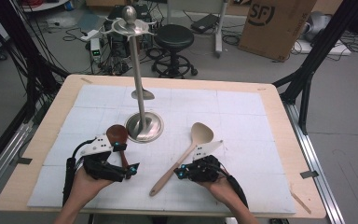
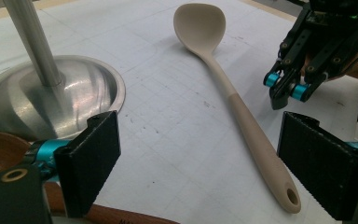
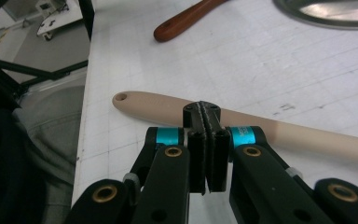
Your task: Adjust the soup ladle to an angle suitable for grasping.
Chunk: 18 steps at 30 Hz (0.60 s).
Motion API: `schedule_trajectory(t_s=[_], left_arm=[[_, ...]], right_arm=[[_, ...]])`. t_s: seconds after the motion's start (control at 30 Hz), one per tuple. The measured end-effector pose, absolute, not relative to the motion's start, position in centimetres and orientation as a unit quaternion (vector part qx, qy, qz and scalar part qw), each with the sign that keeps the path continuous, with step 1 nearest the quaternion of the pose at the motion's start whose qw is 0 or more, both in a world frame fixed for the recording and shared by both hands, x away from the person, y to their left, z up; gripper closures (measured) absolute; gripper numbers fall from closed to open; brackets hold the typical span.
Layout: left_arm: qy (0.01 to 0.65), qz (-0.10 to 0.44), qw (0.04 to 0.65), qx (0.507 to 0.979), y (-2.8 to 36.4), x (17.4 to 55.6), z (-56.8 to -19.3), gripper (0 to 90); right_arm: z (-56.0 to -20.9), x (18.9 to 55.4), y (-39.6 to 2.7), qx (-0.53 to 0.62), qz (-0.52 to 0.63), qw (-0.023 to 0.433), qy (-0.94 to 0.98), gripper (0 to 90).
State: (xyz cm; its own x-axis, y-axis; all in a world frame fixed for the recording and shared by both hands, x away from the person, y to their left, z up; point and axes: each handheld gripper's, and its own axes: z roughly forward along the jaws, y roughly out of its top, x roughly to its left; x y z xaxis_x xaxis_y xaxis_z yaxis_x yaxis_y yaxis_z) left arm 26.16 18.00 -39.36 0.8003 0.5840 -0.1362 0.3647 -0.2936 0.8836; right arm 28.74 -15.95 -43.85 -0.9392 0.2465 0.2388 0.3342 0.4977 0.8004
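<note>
Nearest the person, the left gripper (image 1: 133,169) sits w/ jaws wide apart, nothing between them; its tips are by the handle of the dark wooden spoon (image 1: 120,144), touching or not can't tell. The right gripper (image 1: 181,171) has jaws pressed fully together, empty, tips just beside the handle of the pale spoon (image 1: 186,153), which lies flat on the white mat (image 1: 242,121), bowl pointing away, handle end w/ a hole toward the person. Farther back, btwn the two spoon bowls, the metal stand (image 1: 143,127) rises upright from its round base.
</note>
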Motion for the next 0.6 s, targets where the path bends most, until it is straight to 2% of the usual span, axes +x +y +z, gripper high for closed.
schedule_trajectory(t_s=[0.6], left_arm=[[0.297, 0.106, 0.513, 0.798, 17.9, 26.1, -39.4, 13.9]], right_arm=[[-45.0, 28.8, -13.8, -0.156, -0.445, 0.047, -0.88, 89.3]])
